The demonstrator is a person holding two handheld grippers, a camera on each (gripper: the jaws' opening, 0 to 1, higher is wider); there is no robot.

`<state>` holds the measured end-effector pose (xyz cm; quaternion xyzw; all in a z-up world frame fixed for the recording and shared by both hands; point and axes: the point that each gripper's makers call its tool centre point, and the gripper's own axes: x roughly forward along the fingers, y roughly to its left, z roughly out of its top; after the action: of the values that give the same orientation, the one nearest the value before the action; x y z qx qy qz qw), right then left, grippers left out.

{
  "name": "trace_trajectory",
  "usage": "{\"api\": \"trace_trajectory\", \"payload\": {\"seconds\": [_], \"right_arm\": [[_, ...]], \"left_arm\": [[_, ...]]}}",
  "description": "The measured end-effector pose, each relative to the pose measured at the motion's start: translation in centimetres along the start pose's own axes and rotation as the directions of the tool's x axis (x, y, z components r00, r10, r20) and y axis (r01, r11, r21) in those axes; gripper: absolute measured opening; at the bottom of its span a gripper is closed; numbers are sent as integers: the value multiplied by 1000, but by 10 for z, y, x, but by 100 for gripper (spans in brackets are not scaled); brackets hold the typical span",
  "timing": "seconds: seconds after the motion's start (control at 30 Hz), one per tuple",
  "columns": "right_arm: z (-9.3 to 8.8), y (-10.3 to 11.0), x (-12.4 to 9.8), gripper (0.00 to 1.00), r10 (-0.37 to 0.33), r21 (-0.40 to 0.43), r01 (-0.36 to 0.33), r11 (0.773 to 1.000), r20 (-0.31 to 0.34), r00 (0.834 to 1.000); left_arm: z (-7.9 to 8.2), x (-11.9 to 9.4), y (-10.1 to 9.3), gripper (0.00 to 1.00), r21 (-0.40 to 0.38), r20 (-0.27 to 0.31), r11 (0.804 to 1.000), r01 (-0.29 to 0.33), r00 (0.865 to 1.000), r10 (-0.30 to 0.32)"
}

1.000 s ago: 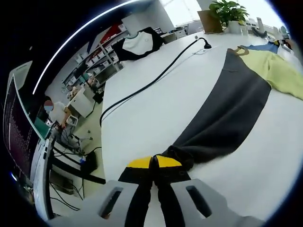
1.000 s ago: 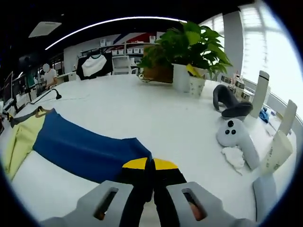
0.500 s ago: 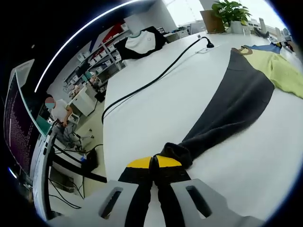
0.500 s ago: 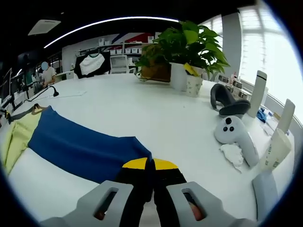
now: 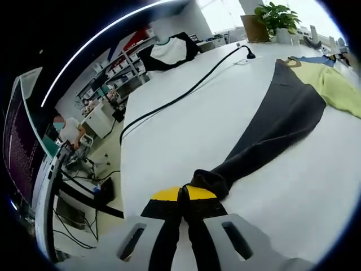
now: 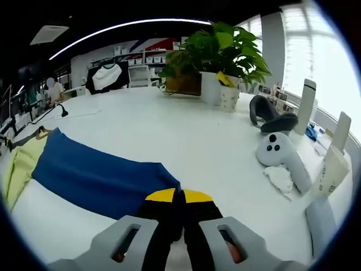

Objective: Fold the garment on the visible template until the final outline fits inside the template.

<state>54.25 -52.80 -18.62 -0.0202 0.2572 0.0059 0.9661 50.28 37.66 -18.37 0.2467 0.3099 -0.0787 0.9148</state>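
Left gripper (image 5: 184,195) fingers pinched together on the cuff of the dark grey sleeve (image 5: 271,127), which bunches right at the yellow tips. The sleeve runs stretched flat across the white bench (image 5: 186,141) away from the gripper toward the yellow-green body (image 5: 338,84) of the garment, far right in the left gripper view. A bit of blue shows beyond the yellow part. A black cable (image 5: 180,99) crosses the bench left of the sleeve, ending at a small black stand by a white sheet. A black-and-white shirt (image 5: 169,51) hangs in the background. Beyond the bench edge: a monitor (image 5: 20,147), shelves, floor cables, and a seated person (image 5: 67,130). A potted plant (image 5: 276,17) sits at the far end.

Right gripper (image 6: 181,197) fingers also closed tight, holding the end of the blue sleeve (image 6: 96,175). The sleeve lies flat on the bench (image 6: 192,135), running left to the yellow-green body (image 6: 20,166) at the left edge of the right gripper view, with a hanger hook near the collar (image 6: 42,132). Right of the gripper, well apart from the garment: white controller (image 6: 279,158), crumpled tissue (image 6: 282,178) just beside it, dark grey headset part (image 6: 271,116), white bottles (image 6: 333,169) near the window. The big potted plant (image 6: 217,53) stands in a white pot with a cup (image 6: 228,96) beside it. Template outline: cannot tell from either view.
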Motion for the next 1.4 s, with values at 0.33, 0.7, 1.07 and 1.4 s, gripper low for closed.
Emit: {"api": "trace_trajectory", "payload": {"seconds": [0.33,0.7,1.07,1.4], "right_arm": [[33,-16,-17,38,-13,-92,26,995,141,990],[28,1,-18,41,70,-123,-51,991,155,986],[28,7,-13,41,112,-192,-82,978,151,982],[15,13,-17,37,167,-291,-120,949,145,975]], "left_arm": [[14,-13,9,29,16,90,999,-39,995,37],[15,-38,-19,36,-281,186,960,-17,980,72],[14,-58,-51,58,-536,190,839,98,982,7],[-12,-47,-61,47,-526,162,848,62,986,29]]}}
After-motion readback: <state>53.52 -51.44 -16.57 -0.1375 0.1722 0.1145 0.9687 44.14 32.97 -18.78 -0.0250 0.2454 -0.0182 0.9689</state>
